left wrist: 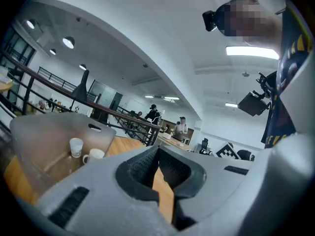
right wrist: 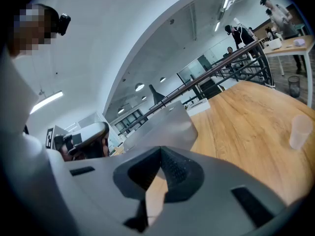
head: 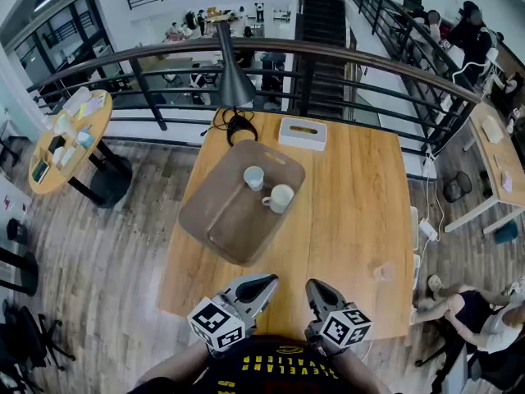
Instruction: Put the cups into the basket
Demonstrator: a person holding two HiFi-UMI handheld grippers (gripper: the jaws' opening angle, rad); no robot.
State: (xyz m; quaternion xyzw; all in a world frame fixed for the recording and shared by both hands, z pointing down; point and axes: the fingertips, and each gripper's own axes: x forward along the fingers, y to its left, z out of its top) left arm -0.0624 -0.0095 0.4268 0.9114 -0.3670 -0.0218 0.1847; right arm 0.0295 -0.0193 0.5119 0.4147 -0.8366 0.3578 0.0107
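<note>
A: Where are the cups?

B: Two sit in the basket, mid-frame in head view. It's a shallow grey-brown one w/ rounded corners and a handle slot at its upper end, lying at a diagonal on the wooden table.

A: What do they look like?

B: One's a small white cup w/ no handle, upright, in the basket's upper right part. The other's a white mug, upright, just below-right of it, handle on its left side. They're near each other, w/ a small gap afaict.

A: Anything outside the basket?

B: Yes, a clear cup stands on the table at lower right, well apart from the basket. It's see-through and hard to read against the wood. In the right gripper view it's at the right edge.

A: And the tools?

B: Left gripper and right gripper are side by side at the bottom of the frame, over the table's near edge and well apart from the cups. Each has its jaws pressed together w/ nothing between them. Each gripper view shows just wood past the tips.

A: Other stuff?

B: A white tissue box at the table's far edge and a dark cone lamp left of it
</note>
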